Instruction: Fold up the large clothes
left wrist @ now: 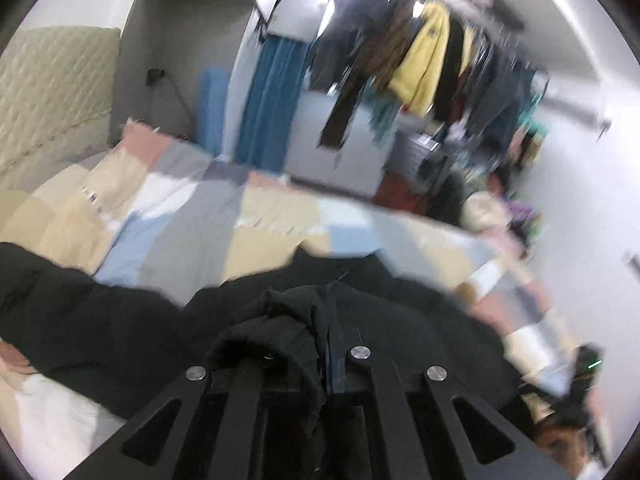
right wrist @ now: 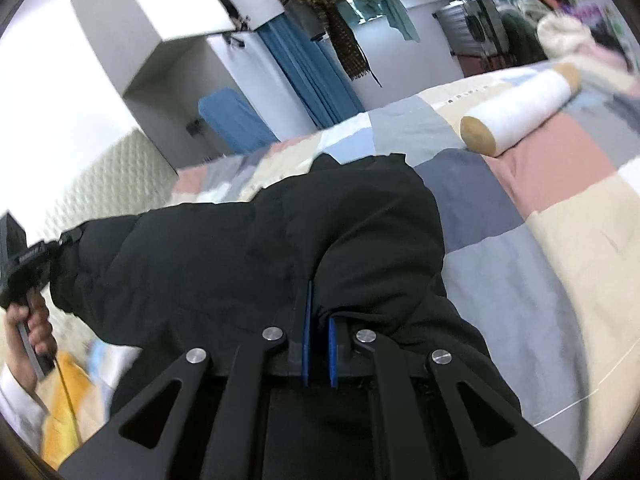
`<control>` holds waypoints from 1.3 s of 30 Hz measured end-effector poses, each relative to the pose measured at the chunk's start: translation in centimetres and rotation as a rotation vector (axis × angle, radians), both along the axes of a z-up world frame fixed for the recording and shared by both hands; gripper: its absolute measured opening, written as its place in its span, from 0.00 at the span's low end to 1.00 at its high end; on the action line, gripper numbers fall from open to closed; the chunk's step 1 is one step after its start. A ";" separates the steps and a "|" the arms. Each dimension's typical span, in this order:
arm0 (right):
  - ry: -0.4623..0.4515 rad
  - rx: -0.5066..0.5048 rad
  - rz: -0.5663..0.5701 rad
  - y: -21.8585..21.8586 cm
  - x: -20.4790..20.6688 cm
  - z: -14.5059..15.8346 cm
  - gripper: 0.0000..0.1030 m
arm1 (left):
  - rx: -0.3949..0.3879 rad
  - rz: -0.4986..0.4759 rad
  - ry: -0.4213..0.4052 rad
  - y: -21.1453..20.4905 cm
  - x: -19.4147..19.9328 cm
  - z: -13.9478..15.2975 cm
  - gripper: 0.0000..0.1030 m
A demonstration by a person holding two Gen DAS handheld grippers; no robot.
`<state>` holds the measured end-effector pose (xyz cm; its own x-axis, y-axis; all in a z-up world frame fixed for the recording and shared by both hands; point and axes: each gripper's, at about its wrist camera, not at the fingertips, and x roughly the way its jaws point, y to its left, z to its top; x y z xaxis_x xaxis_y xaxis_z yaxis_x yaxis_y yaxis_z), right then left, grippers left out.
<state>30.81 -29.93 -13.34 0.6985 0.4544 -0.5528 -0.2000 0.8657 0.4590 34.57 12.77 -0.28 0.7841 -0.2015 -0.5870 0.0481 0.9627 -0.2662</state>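
A large black padded jacket (right wrist: 248, 248) lies across the patchwork bed cover (right wrist: 552, 240). My right gripper (right wrist: 319, 320) is shut on a fold of the jacket, its blue pads nearly together with cloth between them. My left gripper (left wrist: 326, 332) is shut on another bunch of the black jacket (left wrist: 120, 320), and cloth drapes over its left finger. In the right wrist view the left gripper (right wrist: 16, 256) shows at the far left, held by a hand, at the jacket's other end.
A white bolster pillow with tan ends (right wrist: 520, 112) lies on the bed's far right. A rack of hanging clothes (left wrist: 424, 56), a blue curtain (left wrist: 268, 96) and a quilted headboard (left wrist: 52, 88) stand beyond the bed. A yellow item (right wrist: 68, 400) lies at the lower left.
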 end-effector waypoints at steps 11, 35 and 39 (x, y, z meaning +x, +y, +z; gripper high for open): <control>0.036 -0.227 0.035 3.9 0.7 -3.5 0.08 | 0.119 0.066 0.226 1.1 -1.5 -13.8 0.06; -0.137 -0.255 0.084 4.0 -9.3 5.5 0.44 | 0.160 0.221 0.049 -1.9 -17.7 -2.1 0.57; -0.199 -0.260 0.079 3.5 -12.5 7.7 0.44 | 0.154 0.204 0.004 -3.9 -21.3 -0.4 0.57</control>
